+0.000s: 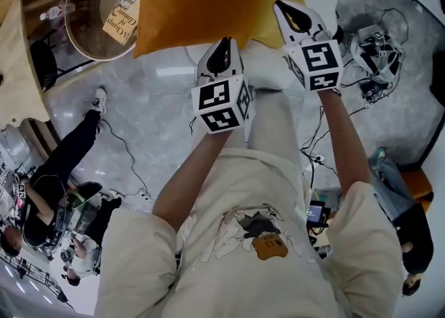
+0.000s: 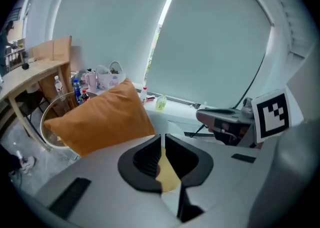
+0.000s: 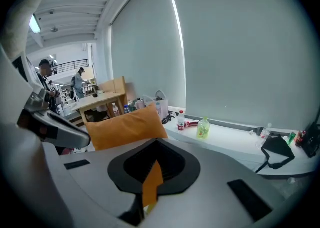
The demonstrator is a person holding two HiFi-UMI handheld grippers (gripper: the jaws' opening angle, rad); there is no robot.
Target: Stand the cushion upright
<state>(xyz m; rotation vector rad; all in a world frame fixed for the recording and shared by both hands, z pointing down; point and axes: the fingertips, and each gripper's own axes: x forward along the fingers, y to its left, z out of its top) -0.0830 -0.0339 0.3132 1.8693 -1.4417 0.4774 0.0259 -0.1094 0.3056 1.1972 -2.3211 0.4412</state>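
Left gripper (image 2: 161,141) and right gripper (image 3: 156,144) each have their jaws drawn into a narrow slit, with no cloth clearly pinched; the orange cushion (image 1: 198,0) sits tilted just right of the round table (image 1: 87,24); soft and unsupported, it could slump toward that table.

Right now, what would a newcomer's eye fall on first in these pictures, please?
The big orange cushion at the top of the head view, which stands up in both gripper views. Next, the left gripper and right gripper with their black-and-white marker cubes, held out just below it in the head view.
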